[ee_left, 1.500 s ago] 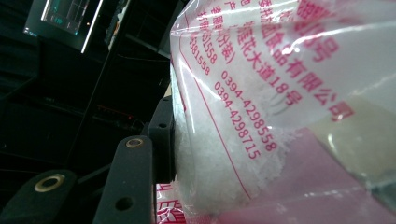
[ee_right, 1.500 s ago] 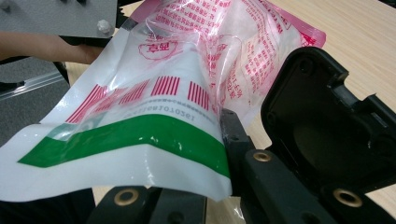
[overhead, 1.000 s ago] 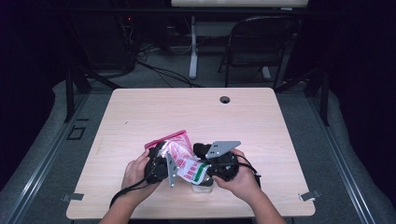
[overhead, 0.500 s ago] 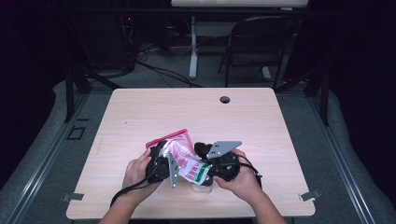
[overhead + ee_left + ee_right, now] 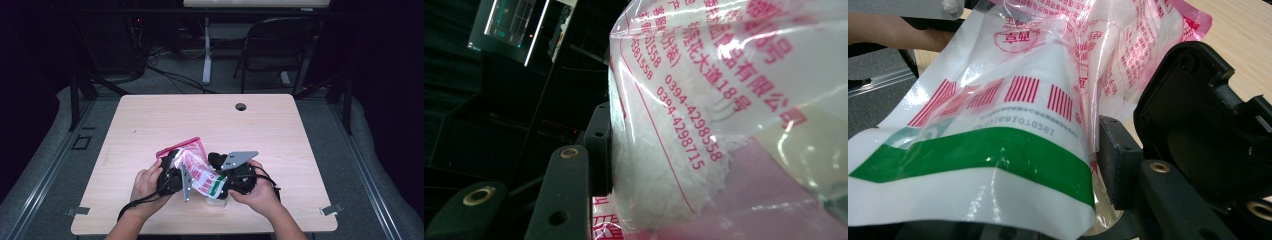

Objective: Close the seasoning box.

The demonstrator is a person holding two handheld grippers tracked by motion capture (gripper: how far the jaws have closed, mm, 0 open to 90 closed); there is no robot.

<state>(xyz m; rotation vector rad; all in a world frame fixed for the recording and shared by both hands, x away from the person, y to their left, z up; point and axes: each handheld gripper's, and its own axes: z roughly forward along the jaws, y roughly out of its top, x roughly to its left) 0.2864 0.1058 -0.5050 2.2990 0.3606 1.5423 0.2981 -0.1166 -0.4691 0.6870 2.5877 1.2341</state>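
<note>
Wooden worktop [image 5: 150,125] carries a soft, slippery plastic bag [image 5: 197,167] near its front edge. It is pinched by the left tongs [image 5: 175,172]. The right tongs [image 5: 225,175] have just been spreading beside the green-striped end; a pinch on an edge is best.

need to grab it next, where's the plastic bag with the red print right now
In the high view the plastic bag sits near the table's front edge, around the middle, between the left gripper and the right gripper.
</note>
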